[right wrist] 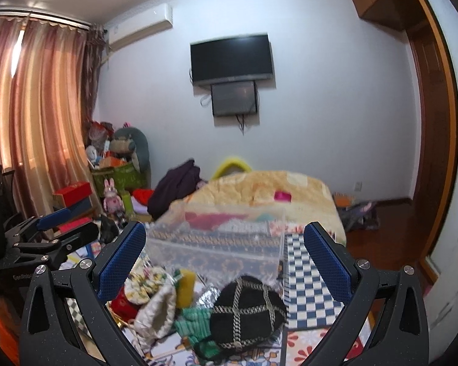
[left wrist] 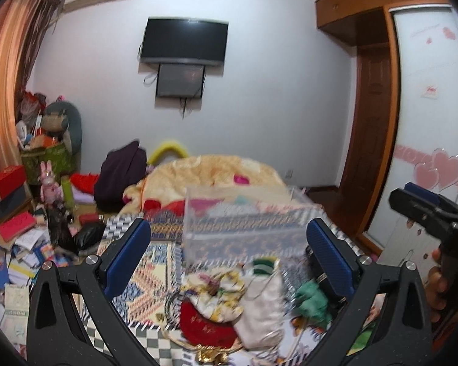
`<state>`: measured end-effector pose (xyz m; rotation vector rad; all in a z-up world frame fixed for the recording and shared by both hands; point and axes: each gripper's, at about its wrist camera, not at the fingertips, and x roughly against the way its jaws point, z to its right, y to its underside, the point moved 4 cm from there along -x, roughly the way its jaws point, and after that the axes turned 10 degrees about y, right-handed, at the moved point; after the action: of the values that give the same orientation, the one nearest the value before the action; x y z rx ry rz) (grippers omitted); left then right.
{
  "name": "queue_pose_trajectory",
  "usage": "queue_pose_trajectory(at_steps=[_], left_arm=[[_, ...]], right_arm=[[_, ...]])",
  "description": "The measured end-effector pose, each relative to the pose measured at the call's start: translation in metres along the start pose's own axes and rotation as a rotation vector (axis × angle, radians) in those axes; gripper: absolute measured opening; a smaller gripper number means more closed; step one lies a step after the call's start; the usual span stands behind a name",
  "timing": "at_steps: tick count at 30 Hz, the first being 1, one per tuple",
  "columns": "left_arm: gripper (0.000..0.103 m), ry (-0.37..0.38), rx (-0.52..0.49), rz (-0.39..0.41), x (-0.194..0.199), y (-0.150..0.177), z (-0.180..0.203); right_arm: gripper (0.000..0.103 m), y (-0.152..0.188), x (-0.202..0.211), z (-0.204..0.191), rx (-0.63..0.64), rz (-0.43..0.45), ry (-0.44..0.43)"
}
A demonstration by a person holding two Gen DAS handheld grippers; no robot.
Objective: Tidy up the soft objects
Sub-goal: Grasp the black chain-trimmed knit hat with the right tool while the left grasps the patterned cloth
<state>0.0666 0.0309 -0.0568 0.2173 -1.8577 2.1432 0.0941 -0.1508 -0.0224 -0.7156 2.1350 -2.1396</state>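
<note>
The soft pile [right wrist: 180, 302] lies on the bed [right wrist: 308, 286], low between the right gripper [right wrist: 224, 262]'s fingers: a black hat [right wrist: 247, 314] with pale cross stripes nearest the right finger, a green knit [right wrist: 195, 320] touching its left side, a white pouch [right wrist: 155, 311] beside that, a yellow piece [right wrist: 187, 283] and a red cloth [right wrist: 122, 302] towards the left finger. In the left wrist view the same heap sits between the left gripper [left wrist: 229, 256]'s fingers, with the red cloth [left wrist: 204, 326], white pouch [left wrist: 259, 308] and green knit [left wrist: 311, 302] showing.

Just beyond the pile, straight ahead of both grippers, stands a clear box [right wrist: 216, 238], blurred, with coloured things inside that cannot be made out. Behind it a yellow quilt [right wrist: 268, 192] is heaped, with a dark garment [right wrist: 174, 186] to its left.

Both grippers are spread wide and hold nothing. The right gripper [left wrist: 427, 213] shows at the far right of the left view. The left one [right wrist: 52, 231] shows at the left of the right view, with "GenRobo" partly readable on its body.

Left of the fingers the floor is crowded with books [left wrist: 18, 262], boxes [left wrist: 6, 183] and toys [left wrist: 50, 183]. Right of them the bed edge drops to bare wood floor [right wrist: 381, 244] before a door [right wrist: 427, 140]. A TV [right wrist: 232, 59] hangs on the far wall.
</note>
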Motion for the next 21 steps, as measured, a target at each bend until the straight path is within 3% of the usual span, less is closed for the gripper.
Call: queue_pose_trajectory(at_steps=[4,11,14,21], left_arm=[[0.103,0.000,0.036,-0.064,-0.018,0.018,-0.014],[0.101,-0.001,0.049,-0.155,-0.047,0.048,-0.026],[0.088,0.005,0.063,-0.203,-0.059,0.057,-0.032],[0.080,-0.032,0.115,-0.249,-0.073,0.072,-0.055]], right_arm=[[0.103,0.022,-0.025,0.012,-0.034,-0.112,-0.001],[0.103,0.052,-0.042,0.017,-0.012,-0.231,0.008],[0.101,0.061,-0.046,0.015,-0.006,-0.273,-0.008],[0.079,0.085,-0.060,0.019,-0.022,-0.375,-0.047]])
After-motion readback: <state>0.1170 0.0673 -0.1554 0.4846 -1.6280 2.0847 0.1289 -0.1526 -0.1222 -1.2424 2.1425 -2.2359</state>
